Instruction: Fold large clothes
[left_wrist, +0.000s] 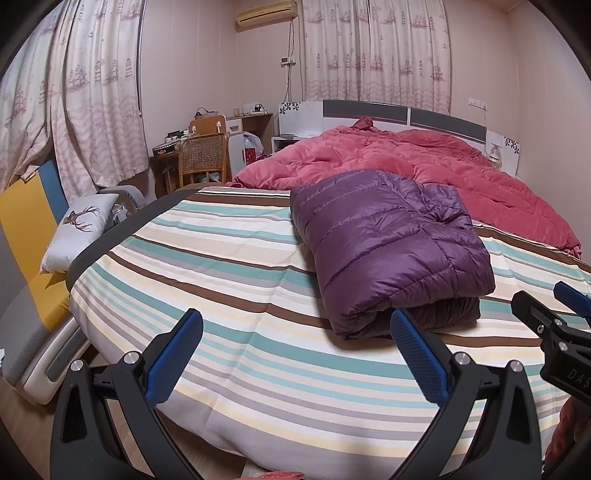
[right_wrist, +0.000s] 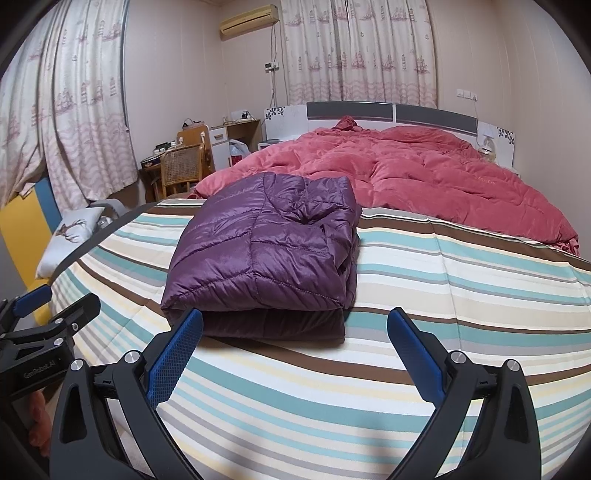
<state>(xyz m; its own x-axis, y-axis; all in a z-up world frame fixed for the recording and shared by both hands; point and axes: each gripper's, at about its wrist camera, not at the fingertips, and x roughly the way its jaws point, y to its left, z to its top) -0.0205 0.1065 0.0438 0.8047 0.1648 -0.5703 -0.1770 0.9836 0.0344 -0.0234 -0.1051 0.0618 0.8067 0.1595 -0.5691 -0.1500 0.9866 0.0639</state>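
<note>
The folded purple jacket (left_wrist: 391, 243) lies on the striped bed cover (left_wrist: 229, 280), just ahead of both tools. The left gripper (left_wrist: 295, 354) and right gripper (right_wrist: 295, 354) hang spread wide, holding nothing.

Home bedroom, bed (left_wrist: 258, 258), curtains (left_wrist: 376, 48)

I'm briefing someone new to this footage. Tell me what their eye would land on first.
First, the purple puffer jacket, folded into a compact stack on the striped bedsheet near the foot of the bed. Behind it, a rumpled red quilt fills the bed up to the headboard. In front, the left gripper and right gripper are both open, holding nothing.
</note>
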